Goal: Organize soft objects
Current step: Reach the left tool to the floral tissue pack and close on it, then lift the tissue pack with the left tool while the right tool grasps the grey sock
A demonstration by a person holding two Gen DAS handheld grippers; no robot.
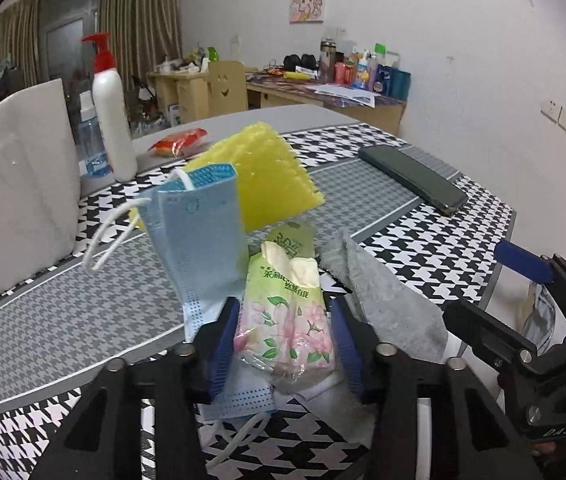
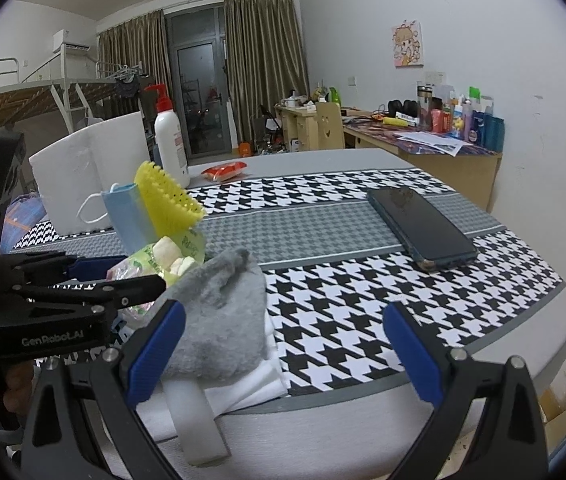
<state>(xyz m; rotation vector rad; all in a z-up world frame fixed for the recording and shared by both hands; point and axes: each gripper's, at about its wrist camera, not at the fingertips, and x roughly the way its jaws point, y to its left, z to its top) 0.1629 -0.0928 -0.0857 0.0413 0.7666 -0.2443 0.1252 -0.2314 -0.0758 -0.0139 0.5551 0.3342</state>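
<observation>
The left gripper (image 1: 285, 344) pinches the tissue pack (image 1: 287, 312) lengthwise between its fingers, while the right gripper (image 2: 283, 344) (fingers spread, empty) sits just right of the grey cloth (image 2: 219, 312).

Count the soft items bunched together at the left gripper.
4: tissue pack between the left gripper fingers; blue face mask on its left; yellow sponge behind; grey cloth on its right. More may be hidden beneath.
</observation>
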